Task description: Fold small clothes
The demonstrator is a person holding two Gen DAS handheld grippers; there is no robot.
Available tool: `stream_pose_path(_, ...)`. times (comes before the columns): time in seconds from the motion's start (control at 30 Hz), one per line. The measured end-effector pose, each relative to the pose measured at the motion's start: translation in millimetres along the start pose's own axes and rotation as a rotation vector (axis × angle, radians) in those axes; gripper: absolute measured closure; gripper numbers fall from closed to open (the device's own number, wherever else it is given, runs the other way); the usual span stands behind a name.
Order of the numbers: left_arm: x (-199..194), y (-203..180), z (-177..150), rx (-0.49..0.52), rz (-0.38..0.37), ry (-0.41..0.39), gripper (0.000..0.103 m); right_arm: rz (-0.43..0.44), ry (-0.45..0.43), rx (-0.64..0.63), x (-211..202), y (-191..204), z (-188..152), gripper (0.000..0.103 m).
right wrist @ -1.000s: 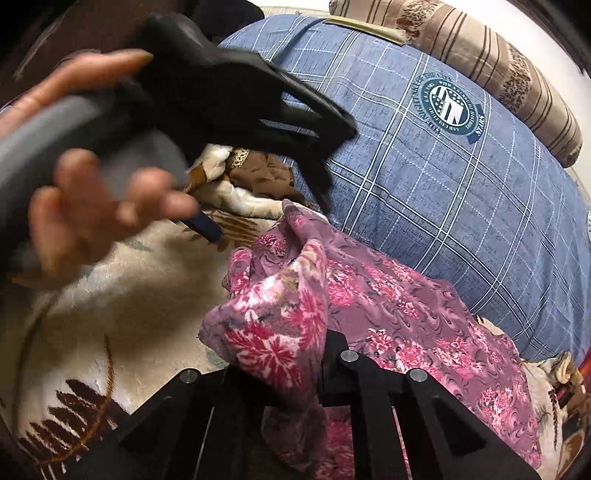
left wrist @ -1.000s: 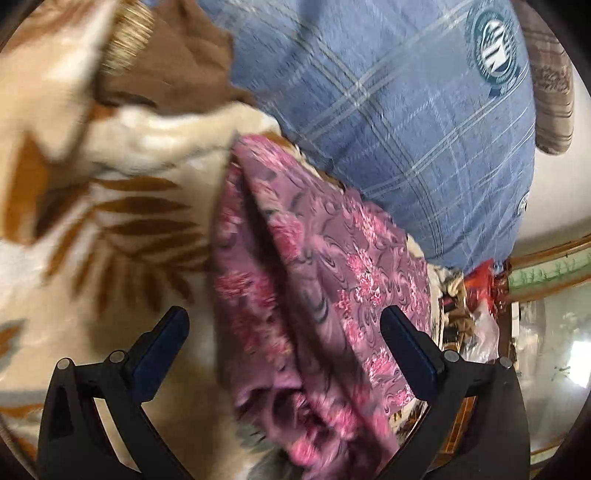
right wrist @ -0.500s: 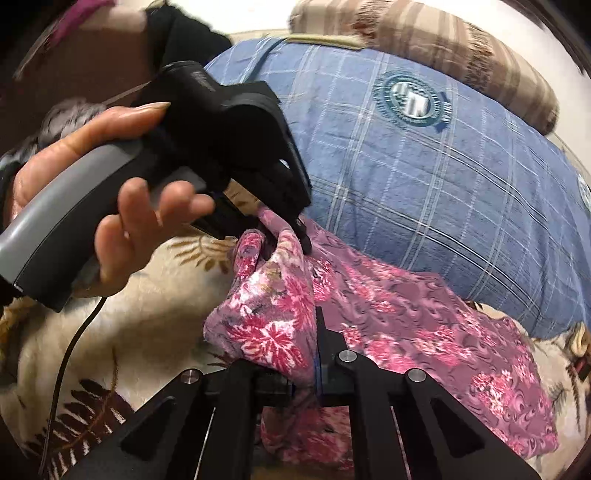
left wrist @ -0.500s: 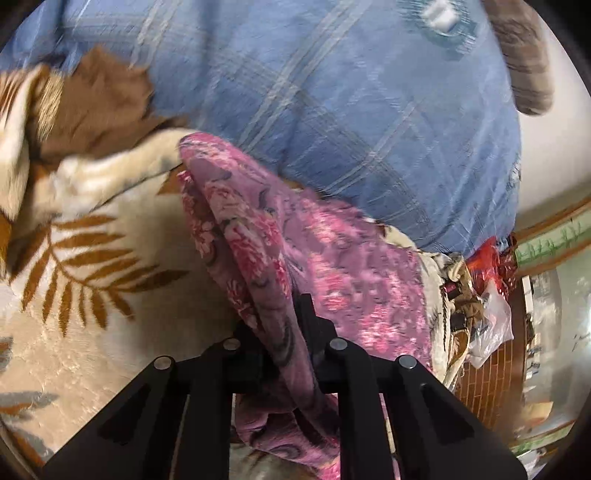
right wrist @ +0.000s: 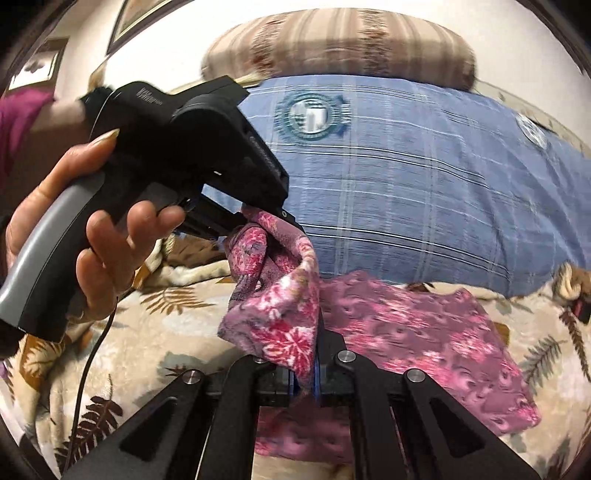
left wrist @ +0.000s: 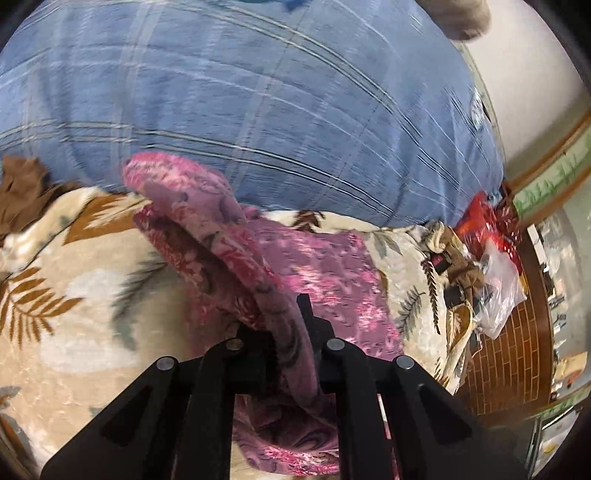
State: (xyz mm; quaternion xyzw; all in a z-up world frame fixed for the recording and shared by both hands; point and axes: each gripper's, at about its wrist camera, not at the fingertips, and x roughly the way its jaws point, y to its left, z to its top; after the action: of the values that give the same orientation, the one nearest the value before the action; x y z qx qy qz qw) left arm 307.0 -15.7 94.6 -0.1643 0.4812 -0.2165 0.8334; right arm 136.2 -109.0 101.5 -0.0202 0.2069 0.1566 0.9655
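A home bedroom: leaf-print blanket (right wrist: 110, 306), blue plaid pillow (right wrist: 406, 192), framed picture (right wrist: 144, 18).

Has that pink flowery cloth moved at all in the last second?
Yes. The pink floral cloth, pinched by both grippers, has been lifted off the leaf-print blanket; its gripped edge now stands against the blue plaid pillow.

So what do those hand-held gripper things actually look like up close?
Each gripper is matte black plastic with angular linked fingers joined by silver round pins. The right gripper shows blue pads inside its fingers. The left gripper has a bulky black body with small pale lettering, a grey pistol-style handle and a thin black cable.
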Motion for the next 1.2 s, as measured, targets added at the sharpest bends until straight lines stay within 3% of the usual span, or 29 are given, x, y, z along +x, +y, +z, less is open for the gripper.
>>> stream_pose_path(0.33, 71.6, -113.0, -2.9, 0.157, 0.018, 0.08, 0.093, -0.031, -0.017, 0.301, -41.0, -111.7, -24.0, 0.098)
stream_pose_path(0.47, 117.2, -138.9, -7.0, 0.206, 0.094, 0.142, 0.092, -0.015, 0.044, 0.468, -35.6, -155.3, -40.6, 0.098)
stream_pose_path(0.57, 145.7, -144.2, -10.2, 0.185, 0.148, 0.192, 0.084, 0.042, 0.132, 0.646, -19.0, -190.8, -59.6, 0.098)
stream_pose_path(0.67, 153.0, -149.4, -12.1, 0.164, 0.141, 0.217, 0.076, 0.077, 0.232, 0.775, 2.4, -211.7, -79.5, 0.097)
stream_pose_path(0.77, 131.7, -147.5, -5.7, 0.135, 0.057, 0.156, 0.063, 0.086, 0.282, 0.846, 13.9, -222.4, -90.4, 0.096)
stream_pose_path(0.87, 90.9, -131.5, 7.0, 0.095, 0.032, 0.047, 0.04, 0.098, 0.295, 0.908, 18.5, -229.0, -98.1, 0.095)
stream_pose_path(0.9, 81.6, -123.5, 8.7, 0.089, 0.042, 0.026, 0.034, 0.099, 0.298, 0.91, 18.4, -229.6, -99.0, 0.095)
stream_pose_path(1.0, 65.2, -87.7, 3.4, 0.084, 0.113, 0.009, 0.034, 0.069, 0.29, 0.924, 6.2, -233.1, -95.7, 0.089)
stream_pose_path(1.07, 62.9, -58.6, -6.1, 0.058, 0.139, 0.028, 0.034, 0.019, 0.224, 0.928, -10.4, -234.4, -90.3, 0.073)
stream_pose_path(1.13, 66.4, -30.5, -20.5, 0.015, 0.129, 0.056, 0.034, -0.075, 0.068, 0.895, -38.2, -240.2, -72.0, 0.066)
stream_pose_path(1.2, 72.6, -10.9, -35.4, -0.031, 0.102, 0.084, 0.034, -0.06, -0.005, 0.85, -40.5, -247.0, -49.6, 0.055)
